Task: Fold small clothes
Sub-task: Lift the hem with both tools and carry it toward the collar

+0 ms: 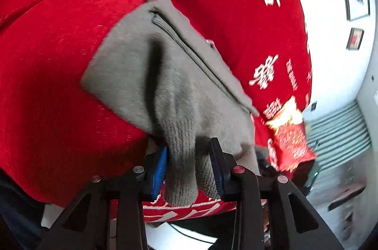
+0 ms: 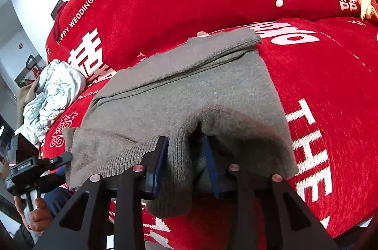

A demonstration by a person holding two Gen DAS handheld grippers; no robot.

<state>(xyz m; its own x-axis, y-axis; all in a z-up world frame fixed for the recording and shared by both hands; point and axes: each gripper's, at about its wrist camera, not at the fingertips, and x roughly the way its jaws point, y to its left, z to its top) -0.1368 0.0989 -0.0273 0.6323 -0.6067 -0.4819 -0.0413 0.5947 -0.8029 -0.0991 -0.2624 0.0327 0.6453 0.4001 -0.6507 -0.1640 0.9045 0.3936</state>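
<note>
A grey knit garment point(image 1: 146, 65) lies folded on the red bed cover, with a zip or seam line across its top. In the left wrist view my left gripper point(image 1: 190, 167) has a ribbed cuff point(image 1: 180, 169) bunched between its blue pads, filling the gap and touching both. In the right wrist view the same garment point(image 2: 189, 89) lies flat, its ribbed near edge draped between my right gripper's point(image 2: 185, 165) pads. There the cloth rests against the left pad, and a dark gap separates it from the right one.
The red bed cover point(image 2: 212, 2) with white lettering fills both views. A crumpled pale floral cloth point(image 2: 54, 89) lies at the left. A hand point(image 2: 35, 209) grips the other gripper's handle at lower left. Red printed cushions point(image 1: 293, 139) and a white wall lie to the right.
</note>
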